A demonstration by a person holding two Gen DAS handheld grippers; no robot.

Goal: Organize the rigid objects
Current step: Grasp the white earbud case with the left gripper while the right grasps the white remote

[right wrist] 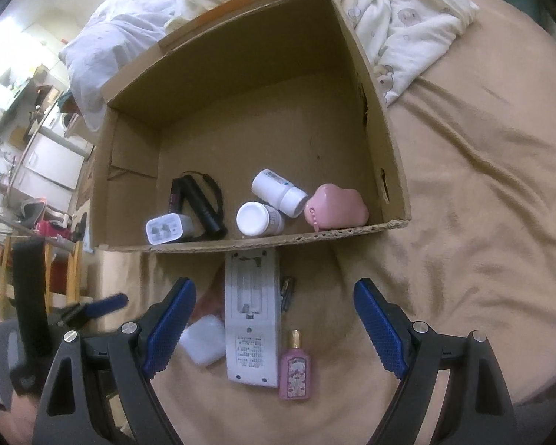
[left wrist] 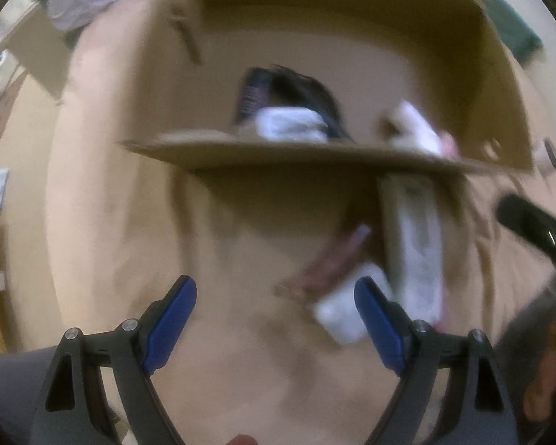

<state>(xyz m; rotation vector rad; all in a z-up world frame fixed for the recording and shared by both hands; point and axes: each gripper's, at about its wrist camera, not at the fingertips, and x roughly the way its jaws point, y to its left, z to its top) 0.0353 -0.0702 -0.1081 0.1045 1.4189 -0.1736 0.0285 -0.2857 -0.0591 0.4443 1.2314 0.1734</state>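
- The loose stuff sits on the tan bedsheet [right wrist: 463,222], right in front of the right gripper [right wrist: 274,319]: a white remote [right wrist: 252,319] lying back-side up between the blue fingers [right wrist: 172,319], with its far end tucked under the near wall of the cardboard box [right wrist: 385,141].
- Just beside the remote toward the right finger is a small pink perfume bottle [right wrist: 295,369] with a gold cap, and further up that same side a couple of dark batteries [right wrist: 287,289].
- Toward the left finger there's a white earbud case [right wrist: 204,339], nearly touching that finger's tip.
- Beyond the fingers, inside the box along its near wall: a white charger plug [right wrist: 166,228], a black flashlight [right wrist: 200,202] with a strap, two white pill bottles [right wrist: 278,193] on their sides, and a pink cloud-shaped thing [right wrist: 335,207].
- Right fingers are spread wide, nothing pinched.
- The left gripper [left wrist: 276,319] is pretty blurry, but its fingers are spread wide too with nothing between them; the earbud case [left wrist: 343,313] is just inside its right finger, the remote [left wrist: 415,248] beyond that.
- Rumpled cream bedding [right wrist: 400,18] is piled past the box.
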